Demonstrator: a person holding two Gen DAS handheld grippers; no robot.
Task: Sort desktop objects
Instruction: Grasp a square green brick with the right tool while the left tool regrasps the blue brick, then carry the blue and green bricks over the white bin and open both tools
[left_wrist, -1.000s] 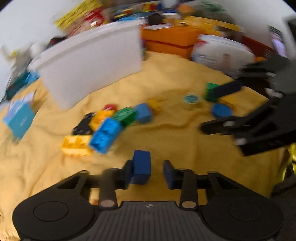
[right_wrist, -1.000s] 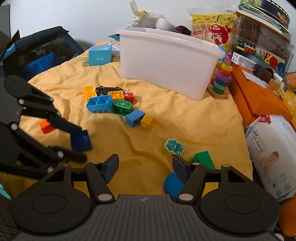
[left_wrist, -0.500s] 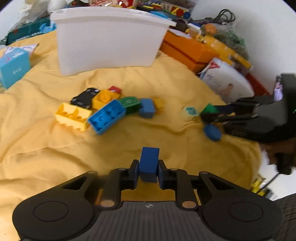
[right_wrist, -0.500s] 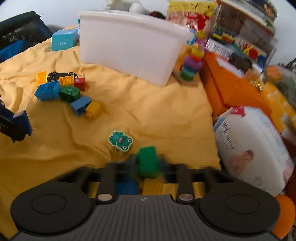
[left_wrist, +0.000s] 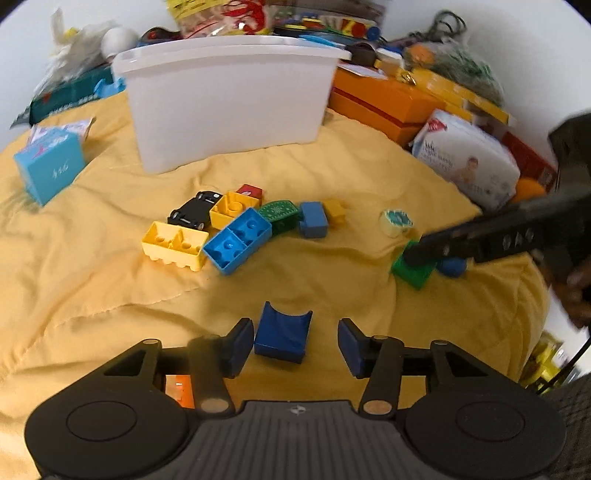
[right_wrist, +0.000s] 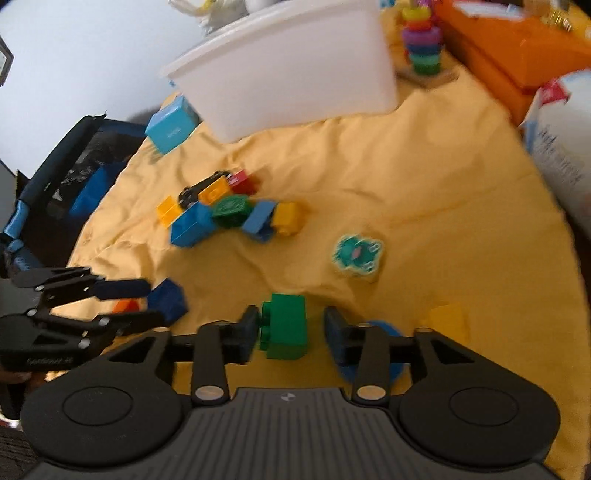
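Two grippers, jaws just opened.
Left gripper (left_wrist: 296, 339) spread around dark blue plastic block (left_wrist: 283, 332); right gripper (right_wrist: 291, 332) spread around green plastic brick (right_wrist: 286, 325).

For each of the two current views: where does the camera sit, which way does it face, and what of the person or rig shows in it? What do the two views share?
Left wrist: rides the left gripper, angled down at the yellow cloth; its jaws have just opened off the dark blue block; right gripper and a hand at right.
Right wrist: rides the right gripper, angled down; jaws just opened around the green block; left gripper at left.
Shared: white bin, brick cluster, frog piece, both blocks.
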